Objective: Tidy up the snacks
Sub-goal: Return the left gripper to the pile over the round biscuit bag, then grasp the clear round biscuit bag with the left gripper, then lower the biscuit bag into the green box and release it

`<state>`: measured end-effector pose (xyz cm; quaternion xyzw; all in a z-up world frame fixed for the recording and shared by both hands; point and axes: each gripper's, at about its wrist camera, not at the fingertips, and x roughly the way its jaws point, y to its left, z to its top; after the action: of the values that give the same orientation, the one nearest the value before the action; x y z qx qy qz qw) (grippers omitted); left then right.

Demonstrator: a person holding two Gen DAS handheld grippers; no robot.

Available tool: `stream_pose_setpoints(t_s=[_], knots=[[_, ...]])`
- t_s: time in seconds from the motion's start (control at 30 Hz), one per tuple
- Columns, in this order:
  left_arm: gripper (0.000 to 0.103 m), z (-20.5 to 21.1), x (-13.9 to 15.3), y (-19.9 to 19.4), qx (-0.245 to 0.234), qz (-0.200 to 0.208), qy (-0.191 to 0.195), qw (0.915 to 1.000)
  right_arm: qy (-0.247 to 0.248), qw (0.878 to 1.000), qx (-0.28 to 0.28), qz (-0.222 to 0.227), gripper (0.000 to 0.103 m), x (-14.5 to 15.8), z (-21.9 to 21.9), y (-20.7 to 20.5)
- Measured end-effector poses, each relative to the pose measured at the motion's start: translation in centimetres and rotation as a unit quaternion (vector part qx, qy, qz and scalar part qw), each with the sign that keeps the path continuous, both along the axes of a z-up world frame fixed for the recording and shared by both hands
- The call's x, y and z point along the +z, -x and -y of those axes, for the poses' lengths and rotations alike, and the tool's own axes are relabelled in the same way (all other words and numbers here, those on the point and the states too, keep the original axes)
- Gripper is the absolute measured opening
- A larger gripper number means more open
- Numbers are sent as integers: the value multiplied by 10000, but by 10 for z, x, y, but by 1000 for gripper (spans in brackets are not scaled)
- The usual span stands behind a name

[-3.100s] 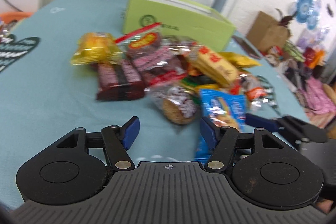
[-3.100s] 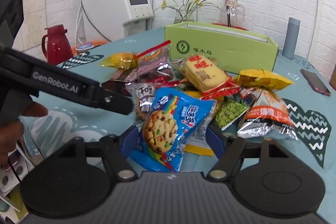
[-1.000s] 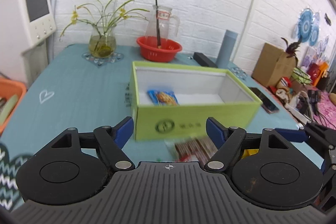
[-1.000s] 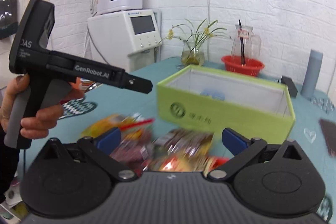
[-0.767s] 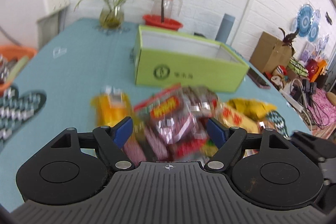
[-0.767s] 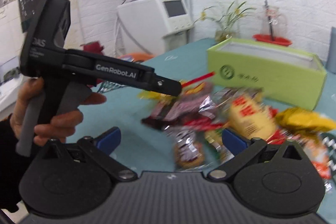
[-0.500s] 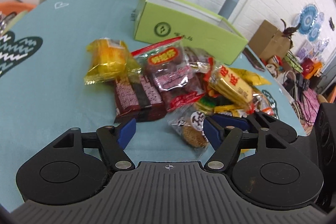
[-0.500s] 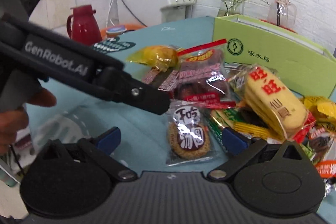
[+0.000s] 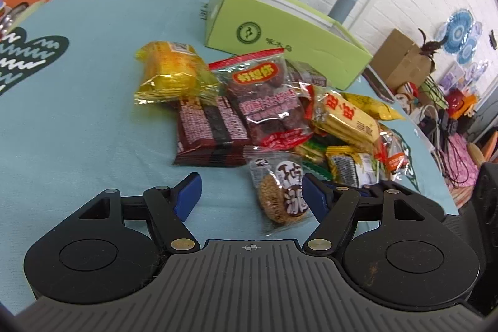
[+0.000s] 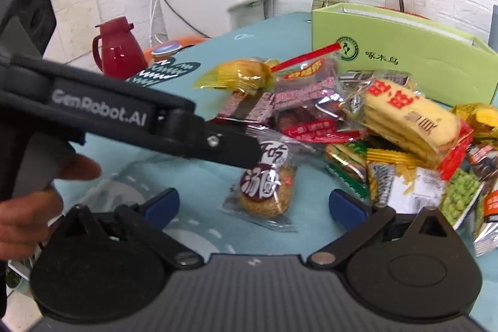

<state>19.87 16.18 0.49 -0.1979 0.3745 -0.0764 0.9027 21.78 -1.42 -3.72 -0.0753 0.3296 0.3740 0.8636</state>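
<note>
Both grippers low over the teal tablecloth [image 9: 77, 114], both with jaws spread and nothing between them. Nearest snack is the round sesame cookie packet [image 10: 264, 185], lying flat at the near edge of the pile, apart from the green box. From the right gripper [image 10: 253, 204] it sits dead ahead, just past the gap between the blue pads, long axis running away and slightly leftward. From the left gripper [image 9: 250, 192] the same packet [image 9: 281, 192] lies off to the right, beside the right-hand pad, not centred. Right gripper looks better lined up, though the left gripper's finger crosses above the packet's top end in the right view. Behind: dark red wafer pack [image 9: 208, 129], red jujube bag [image 9: 267, 101], yellow rice cracker pack [image 10: 411, 117]. Farthest, the green box [image 10: 404, 58], likely the destination.
</note>
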Motion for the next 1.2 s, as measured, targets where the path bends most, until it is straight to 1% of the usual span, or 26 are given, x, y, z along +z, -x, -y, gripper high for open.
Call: stream_pose_setpoints(t_s=[0.1,0.2,0.27,0.33,0.37,0.4,0.47,0.5,0.57,0.6,0.63,0.67,0.7,0.73,0.77,0.8,0.83,0.87,0.9,0.97,1.0,1.1,1.2], knots=[[57,6,-2,-4,-51,-37,-18,10000,8,9997,-141,176,102,-4,-3,5],[57,10,-7,-9,-81,-141,-31,9999,-65,9994,-249,212,102,-6,0,5],[57,11,-8,-10,-80,-125,-57,9999,77,9994,-157,302,102,-7,-1,7],[58,11,-8,-11,-91,-114,-44,9999,340,9986,-150,372,102,-7,-4,8],[58,10,-7,-10,-91,-118,-37,9999,418,9984,-176,324,102,-5,-6,9],[58,9,-6,-10,-92,-107,-34,9999,358,9989,-181,252,102,-2,-5,10],[58,7,-2,-6,-101,-17,-24,9999,-10,9994,-34,350,102,5,1,16],[58,7,-1,-4,-113,33,-8,9999,-76,9991,-47,412,102,6,3,18],[56,6,2,-5,-177,96,14,9998,-24,9991,-123,409,101,5,2,13],[55,7,1,-6,-198,86,-4,9998,18,9993,-139,355,97,3,1,10],[53,9,0,-9,-216,43,-38,9998,77,9995,-149,284,89,1,0,6],[50,11,-1,-11,-236,4,-59,9997,105,9995,-132,250,85,-1,-1,5],[48,12,-3,-12,-264,-23,-62,9996,128,9994,-109,314,81,0,-1,6],[44,14,-5,-14,-310,-54,-41,9995,185,9991,-57,369,77,0,-3,7],[33,15,-8,-15,-364,-96,-6,9993,218,9988,-15,436,72,0,-5,8],[24,17,-11,-17,-434,-141,35,9990,165,9990,13,425,62,0,-5,7],[14,19,-12,-17,-514,-134,94,9985,173,9990,-6,407,59,1,-4,7],[11,21,-12,-16,-532,-123,76,9985,179,9992,19,366,57,3,-3,8],[11,22,-9,-14,-567,-111,36,9983,149,9993,46,354,55,5,-1,8],[10,24,-2,-9,-642,-85,28,9979,63,9994,94,336,55,12,3,8],[10,24,3,-8,-666,-46,47,9978,44,9991,111,397,55,18,5,9],[11,24,26,-11,-685,168,79,9975,-78,9977,103,659,56,35,11,7],[11,27,51,-27,-744,470,16,9961,-132,9949,90,997,60,54,10,-10]])
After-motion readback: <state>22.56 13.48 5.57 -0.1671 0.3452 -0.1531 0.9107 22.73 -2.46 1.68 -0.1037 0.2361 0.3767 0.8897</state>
